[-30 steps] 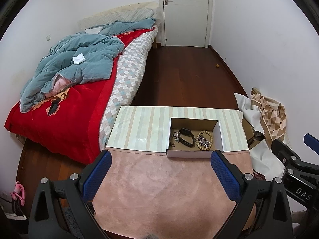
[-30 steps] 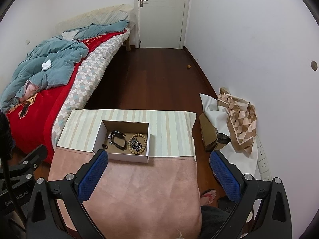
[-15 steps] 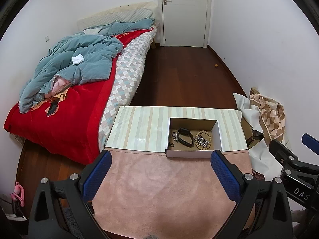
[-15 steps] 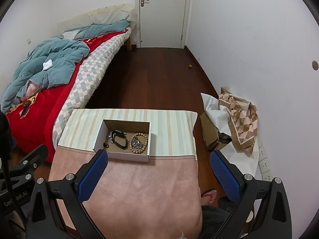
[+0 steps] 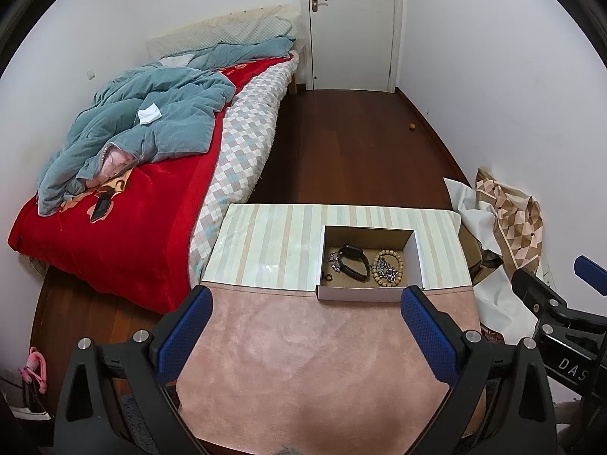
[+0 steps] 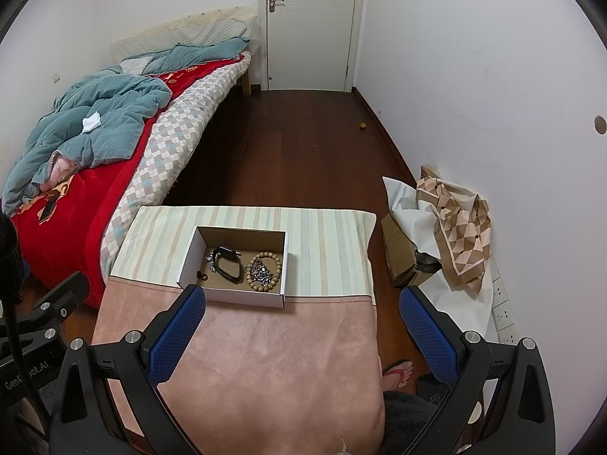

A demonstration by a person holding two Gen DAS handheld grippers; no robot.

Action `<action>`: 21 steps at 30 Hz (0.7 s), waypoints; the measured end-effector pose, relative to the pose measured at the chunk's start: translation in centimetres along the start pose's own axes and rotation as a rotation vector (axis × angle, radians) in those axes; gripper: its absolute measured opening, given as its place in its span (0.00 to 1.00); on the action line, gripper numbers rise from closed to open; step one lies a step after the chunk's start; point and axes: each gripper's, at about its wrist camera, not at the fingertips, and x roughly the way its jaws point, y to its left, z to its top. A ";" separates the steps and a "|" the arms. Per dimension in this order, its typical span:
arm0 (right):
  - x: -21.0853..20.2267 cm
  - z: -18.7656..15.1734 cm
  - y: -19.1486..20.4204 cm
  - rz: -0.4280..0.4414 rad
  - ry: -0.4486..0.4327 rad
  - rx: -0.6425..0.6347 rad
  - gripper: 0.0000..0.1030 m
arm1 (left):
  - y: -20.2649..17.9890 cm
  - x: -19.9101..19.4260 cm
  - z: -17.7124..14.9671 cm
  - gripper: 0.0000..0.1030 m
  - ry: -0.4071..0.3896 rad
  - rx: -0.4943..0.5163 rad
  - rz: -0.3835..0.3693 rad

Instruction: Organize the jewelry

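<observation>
A white cardboard box (image 5: 364,292) (image 6: 197,252) sits on the table (image 5: 311,360) (image 6: 273,360), where the striped cloth meets the pink cloth. Inside lie a black wristband (image 5: 353,261) (image 6: 227,263), a wooden bead bracelet (image 5: 387,267) (image 6: 263,271) around a silver chain, a small silver piece (image 5: 334,259) and a small black ring (image 5: 327,277). My left gripper (image 5: 306,322) is open and empty, above the pink cloth short of the box. My right gripper (image 6: 301,320) is open and empty, near the box's front right corner.
A bed (image 5: 125,204) with a red blanket and blue quilt stands close on the left. A bag and cardboard (image 6: 451,223) lie on the floor to the right by the wall. A foot in a sandal (image 6: 396,373) shows at the table's right.
Both grippers have barely moved; the views shifted very slightly. The box and the jewelry in it have not moved.
</observation>
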 end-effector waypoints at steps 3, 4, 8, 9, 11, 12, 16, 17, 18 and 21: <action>0.0 0.0 0.0 0.001 -0.001 0.001 1.00 | 0.0 0.0 0.1 0.98 0.000 -0.002 -0.001; 0.0 0.0 -0.1 0.002 -0.002 -0.001 1.00 | 0.0 0.0 0.0 0.98 -0.001 0.000 0.000; -0.2 -0.2 0.0 0.005 -0.006 -0.003 1.00 | 0.1 0.0 0.2 0.98 -0.005 -0.003 -0.001; -0.2 -0.1 -0.1 0.005 -0.006 -0.005 1.00 | 0.1 -0.1 0.2 0.98 -0.005 -0.003 0.000; -0.2 0.0 -0.2 0.010 -0.005 -0.003 1.00 | 0.1 -0.1 0.2 0.98 -0.005 0.000 -0.001; -0.3 -0.1 -0.1 0.010 -0.006 -0.003 1.00 | 0.1 -0.1 0.2 0.98 -0.006 0.001 0.001; -0.4 0.2 -0.3 0.014 -0.009 -0.003 1.00 | 0.0 -0.4 0.4 0.98 -0.017 0.000 0.009; -0.4 0.3 -0.3 0.014 -0.008 -0.004 1.00 | 0.0 -0.5 0.5 0.98 -0.021 -0.002 0.010; -0.4 0.3 -0.4 0.016 -0.008 -0.003 1.00 | 0.0 -0.6 0.6 0.98 -0.025 -0.004 0.010; -0.4 0.3 -0.3 0.015 -0.008 -0.005 1.00 | 0.1 -0.8 0.6 0.98 -0.032 -0.008 0.016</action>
